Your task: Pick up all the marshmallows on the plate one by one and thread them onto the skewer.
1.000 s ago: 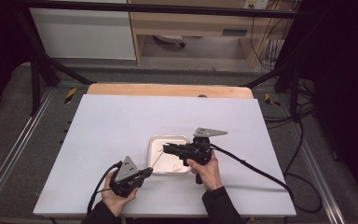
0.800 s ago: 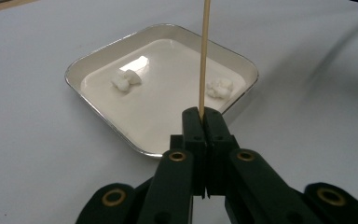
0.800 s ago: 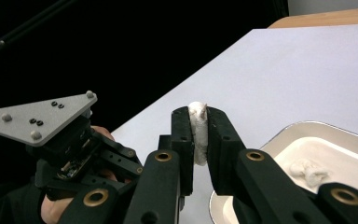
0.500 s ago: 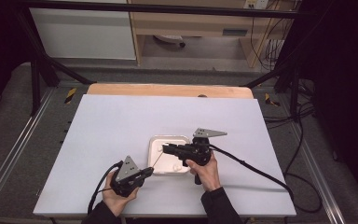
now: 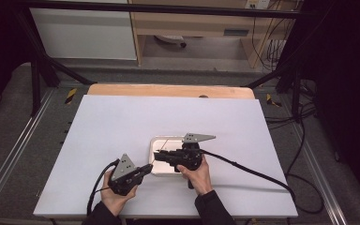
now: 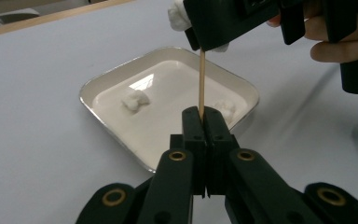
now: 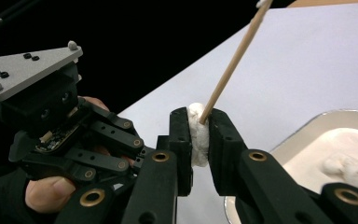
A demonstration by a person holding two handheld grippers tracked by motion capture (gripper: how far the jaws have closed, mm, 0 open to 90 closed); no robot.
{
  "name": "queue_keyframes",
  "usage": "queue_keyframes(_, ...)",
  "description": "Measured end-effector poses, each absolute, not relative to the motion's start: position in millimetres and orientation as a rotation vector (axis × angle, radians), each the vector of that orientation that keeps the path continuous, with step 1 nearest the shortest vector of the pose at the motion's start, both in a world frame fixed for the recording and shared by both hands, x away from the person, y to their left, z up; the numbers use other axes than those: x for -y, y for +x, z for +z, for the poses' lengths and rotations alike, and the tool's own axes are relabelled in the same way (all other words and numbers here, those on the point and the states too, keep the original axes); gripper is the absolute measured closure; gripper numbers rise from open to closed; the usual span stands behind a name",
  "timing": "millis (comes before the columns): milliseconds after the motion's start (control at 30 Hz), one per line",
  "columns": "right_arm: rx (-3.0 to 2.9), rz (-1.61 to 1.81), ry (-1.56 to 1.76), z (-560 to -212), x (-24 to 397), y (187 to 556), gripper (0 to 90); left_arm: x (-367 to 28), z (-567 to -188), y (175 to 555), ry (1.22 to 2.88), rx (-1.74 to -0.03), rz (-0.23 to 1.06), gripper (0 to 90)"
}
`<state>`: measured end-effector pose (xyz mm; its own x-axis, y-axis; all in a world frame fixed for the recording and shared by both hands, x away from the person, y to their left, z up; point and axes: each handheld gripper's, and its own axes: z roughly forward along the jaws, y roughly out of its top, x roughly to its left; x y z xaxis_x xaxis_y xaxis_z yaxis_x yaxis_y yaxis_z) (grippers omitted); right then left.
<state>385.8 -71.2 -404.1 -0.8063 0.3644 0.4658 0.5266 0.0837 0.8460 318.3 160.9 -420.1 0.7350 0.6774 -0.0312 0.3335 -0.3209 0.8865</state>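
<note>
My left gripper fingers pinch a wooden skewer. My right gripper squeezes a white marshmallow that the skewer enters, beside the tray.

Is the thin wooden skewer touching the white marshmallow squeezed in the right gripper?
Touching. In the right gripper view, the skewer runs straight into the marshmallow pinched by the right gripper.

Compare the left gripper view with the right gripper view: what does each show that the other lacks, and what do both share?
Left gripper view alone: the left gripper shut on the wooden skewer, and two white lumps lying in the tray.

Right gripper view alone: the right gripper pinching a white marshmallow where the skewer enters it, with the left hand behind.

Both: the skewer, the metal tray and the white table.
</note>
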Motion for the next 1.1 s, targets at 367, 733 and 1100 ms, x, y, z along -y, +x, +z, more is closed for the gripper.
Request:
queue_keyframes(367,2.241,-1.735,-0.936,-416,66,387,78.0,-159,-423,322,1.934,-0.782,0.420,89.2)
queue_keyframes(733,2.390,-1.724,-0.972,-408,73,385,35.7,-169,-423,326,1.900,-0.819,0.401,89.2)
queue_keyframes(1100,2.607,-1.609,-1.000,-412,86,391,6.5,-181,-422,326,1.900,-0.833,0.397,89.2)
